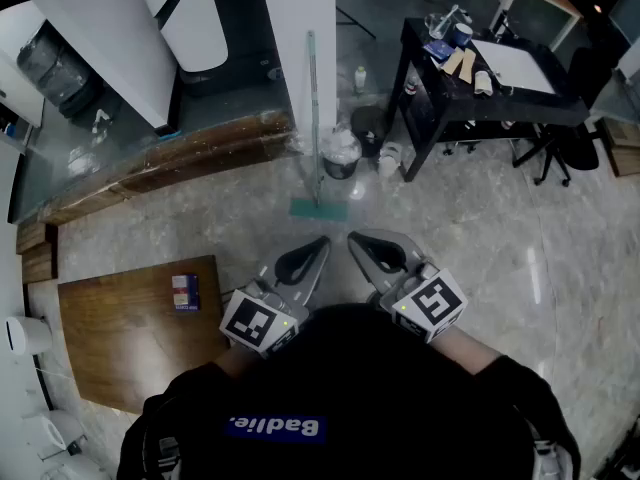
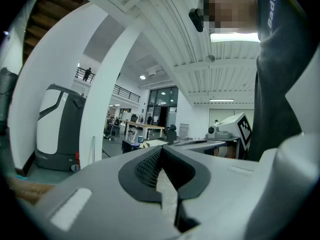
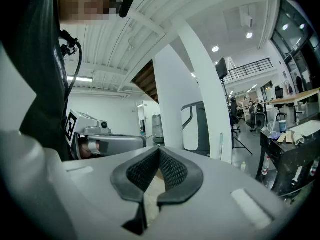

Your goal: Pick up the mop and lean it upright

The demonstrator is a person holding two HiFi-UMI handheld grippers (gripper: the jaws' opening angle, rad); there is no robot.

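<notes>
Head view: the mop [image 1: 314, 158] is seen upright against the white pillar [image 1: 300, 18], its teal head [image 1: 318, 209] flat on the floor [image 1: 480, 248]. The thin handle [image 1: 312, 78] is hard to follow where it crosses the pillar's edge. The left gripper [image 1: 320, 242] and right gripper [image 1: 354, 238] are held close to the body, tips near each other and well short of the mop. A black counter [image 1: 480, 108] is seen at the upper right.

Left gripper view: the jaws are pressed together with nothing between them — only a sliver of floor is glimpsed behind the pads. The mop is made out as a faint thin line beside the pillar.

Right gripper view: the jaws are likewise closed and empty. The handle is seen against the pillar — its lower end and head are hidden behind the gripper body.
</notes>
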